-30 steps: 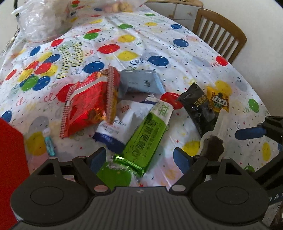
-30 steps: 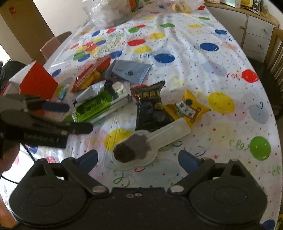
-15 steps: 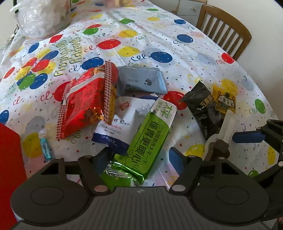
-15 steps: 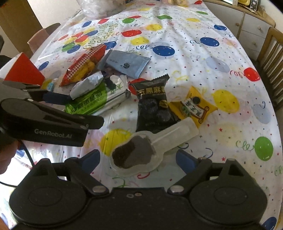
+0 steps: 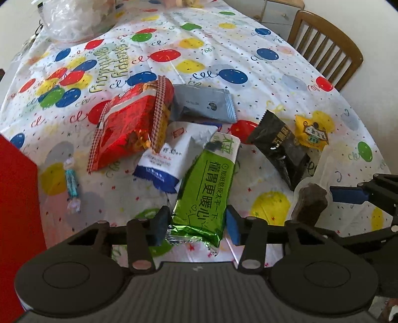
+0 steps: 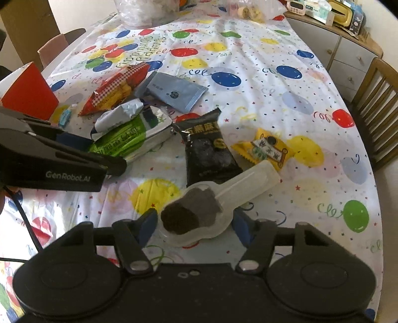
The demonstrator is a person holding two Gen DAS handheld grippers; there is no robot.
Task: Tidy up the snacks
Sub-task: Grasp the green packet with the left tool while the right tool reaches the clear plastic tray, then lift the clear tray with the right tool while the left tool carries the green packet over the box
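Your left gripper (image 5: 196,227) sits low over the table (image 5: 248,49), jaws straddling the near end of the green packet (image 5: 209,188). They have just been closing. The left pad (image 5: 160,228) looks to touch the packet's foil edge; the right pad (image 5: 232,226) stands just beside the other edge. You cannot tell whether the pads press yet.

Your right gripper (image 6: 195,224) is also down at the cloth, jaws either side of the clear pack (image 6: 223,198) with its dark brown cake (image 6: 189,213). These jaws too have just been closing. Both blue pads stand right at the pack's rounded end; a firm pinch cannot be confirmed from here.

Layout, left wrist view:
- Green packet lies lengthwise, far end resting on the white-and-blue packet (image 5: 174,154).
- Red bag (image 5: 129,129) overlaps the white-and-blue packet's far left side.
- Grey packet (image 5: 204,104) sits just behind, touching the red bag.
- Black packet (image 5: 278,144) lies right of the green one, apart from it.
- Yellow packet (image 5: 312,133) is just beside the black one.
- Small wrapped candy (image 5: 71,180) lies alone at left, near the red box (image 5: 17,198).

A wooden chair (image 5: 325,47) stands at the far right edge. A crumpled clear bag (image 5: 74,17) sits at the far end.
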